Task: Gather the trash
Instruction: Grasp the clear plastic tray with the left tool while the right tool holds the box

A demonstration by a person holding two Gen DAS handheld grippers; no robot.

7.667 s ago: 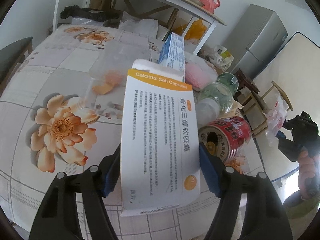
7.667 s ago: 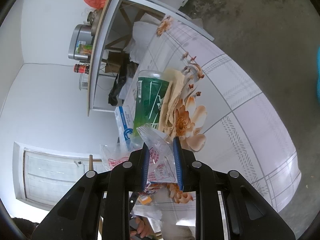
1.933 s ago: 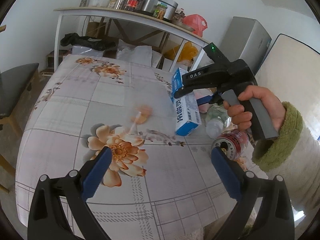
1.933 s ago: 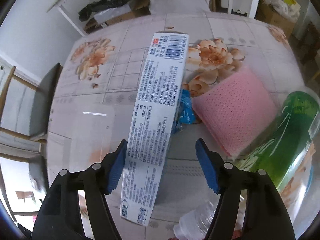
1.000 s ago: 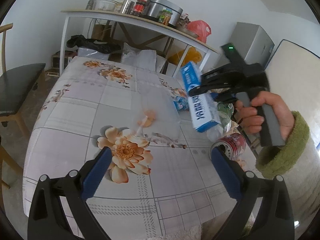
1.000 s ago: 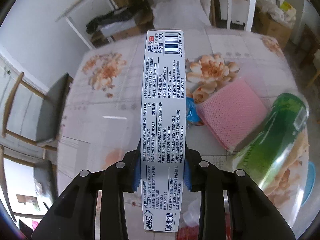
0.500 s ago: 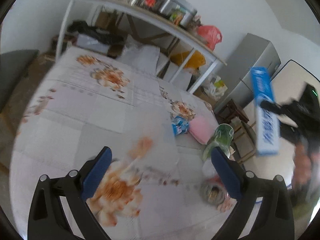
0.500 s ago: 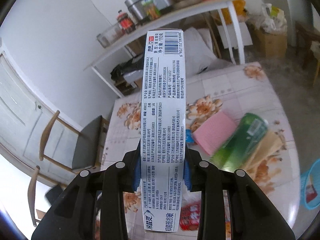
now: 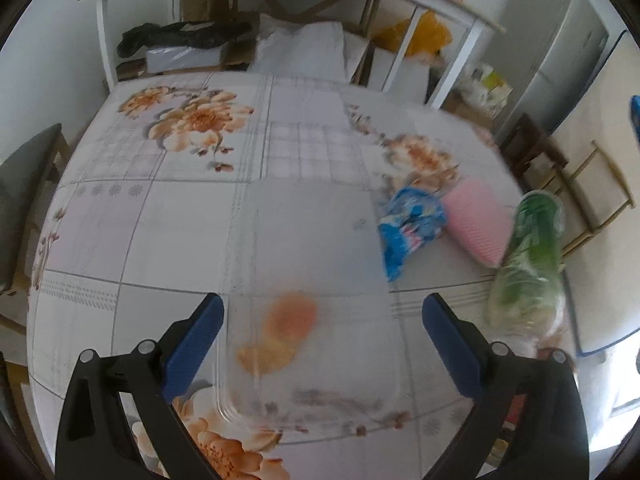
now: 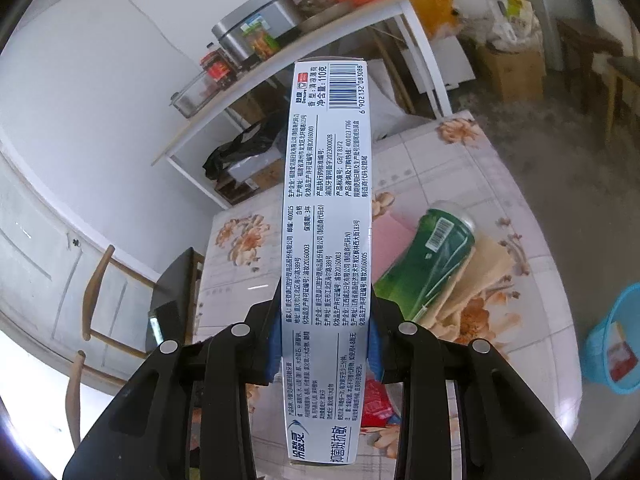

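Right wrist view: right gripper still clamps the toothpaste box, now lifted off the counter. Left gripper, released, has moved closer over the clear plastic tray.

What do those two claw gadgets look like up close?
Both look alike. The left gripper has two angular black plastic fingers with silver round bolts and blue pads on their inner faces. The right gripper is the same build. No cables, markings or sleeves show.
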